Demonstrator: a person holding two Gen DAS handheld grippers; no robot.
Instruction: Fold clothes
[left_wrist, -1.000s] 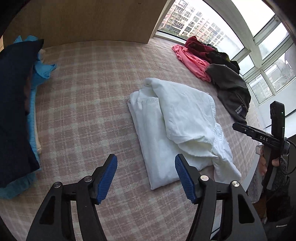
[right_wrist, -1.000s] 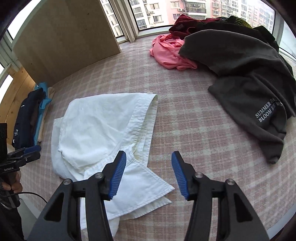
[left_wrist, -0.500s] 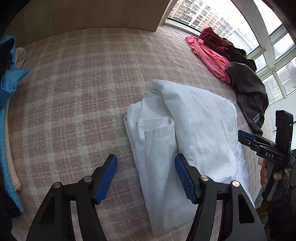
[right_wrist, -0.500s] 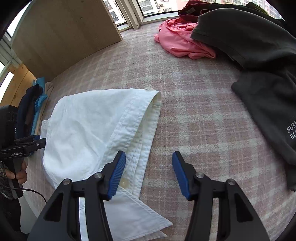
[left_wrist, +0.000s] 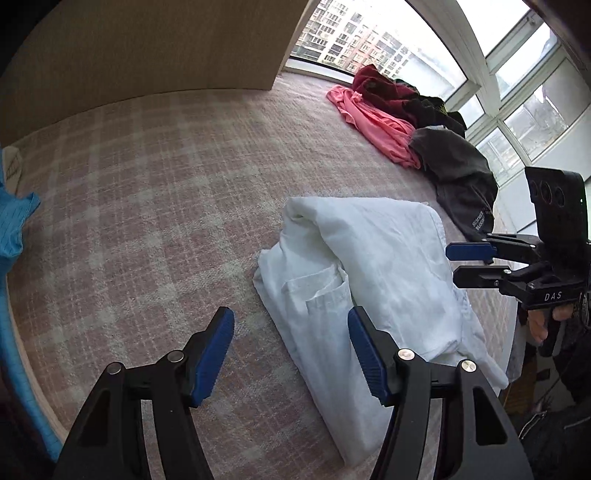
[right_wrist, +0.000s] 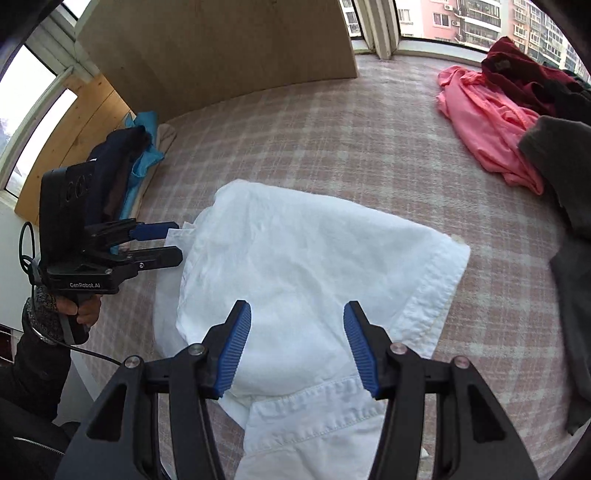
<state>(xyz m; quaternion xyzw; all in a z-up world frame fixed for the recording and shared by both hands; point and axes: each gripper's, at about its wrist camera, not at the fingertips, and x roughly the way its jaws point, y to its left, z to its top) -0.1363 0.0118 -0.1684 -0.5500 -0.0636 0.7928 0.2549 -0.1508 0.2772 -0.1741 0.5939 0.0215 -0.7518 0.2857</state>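
Colours on your plaid bed, white shirt at centre

Your white shirt (right_wrist: 295, 258) lies on a bedcover (left_wrist: 147, 206) checked in dusty pink and cream. At two o'clock in your left view sit a coral-pink garment (left_wrist: 373, 122), a dark red one (left_wrist: 376, 85) and a charcoal top (left_wrist: 461, 173) with white lettering. At nine o'clock there's a bright blue cloth (left_wrist: 14, 221); your right view shows a navy garment (right_wrist: 110, 158) on it. Both your grippers are black with blue pads (right_wrist: 236, 347).
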